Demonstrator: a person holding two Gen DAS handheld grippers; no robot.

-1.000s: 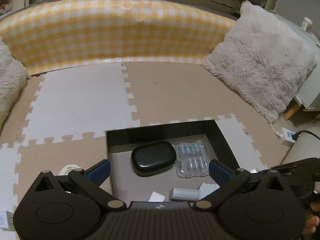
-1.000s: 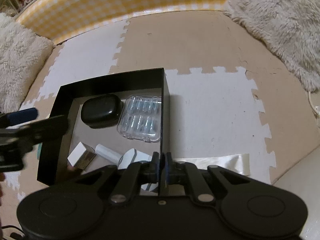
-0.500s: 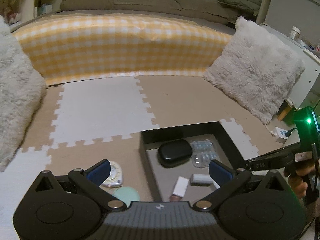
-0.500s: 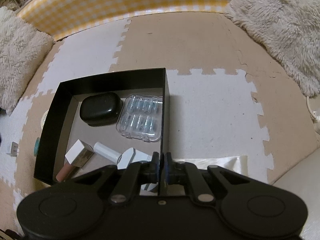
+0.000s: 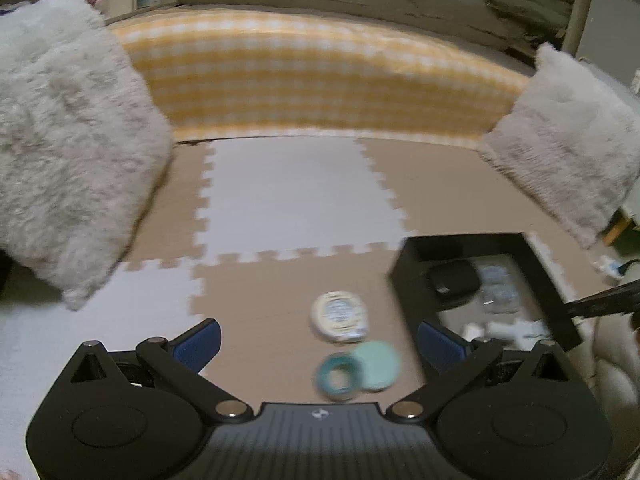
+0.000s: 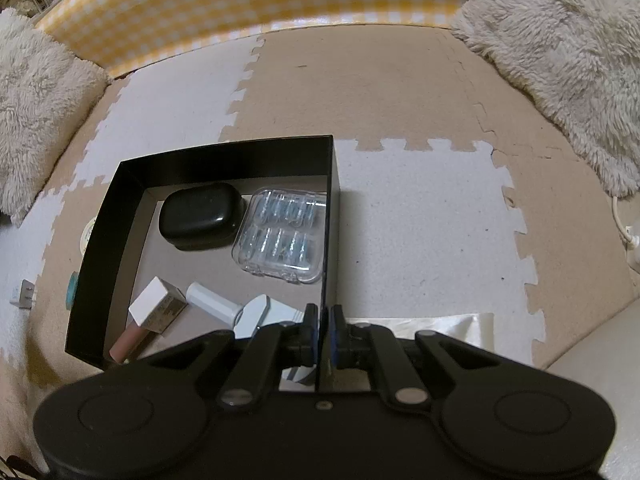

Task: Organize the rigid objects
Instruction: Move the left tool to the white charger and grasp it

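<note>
Two tins [image 5: 340, 316] at 12 o'clock; my left claw [image 5: 318, 344] gapes, right claw [image 6: 320, 332] pinches box wall [image 6: 327, 240] to steady it.

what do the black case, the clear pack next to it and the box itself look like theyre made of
Black case: probably hard plastic, smooth semi-gloss, with small highlights on its rounded edges.
Clear pack: transparent rigid plastic, glossy; the bluish pieces inside show through.
Black box: likely cardboard, with thin flat matte-black walls and a grey floor. The right gripper pinches its right wall.
</note>
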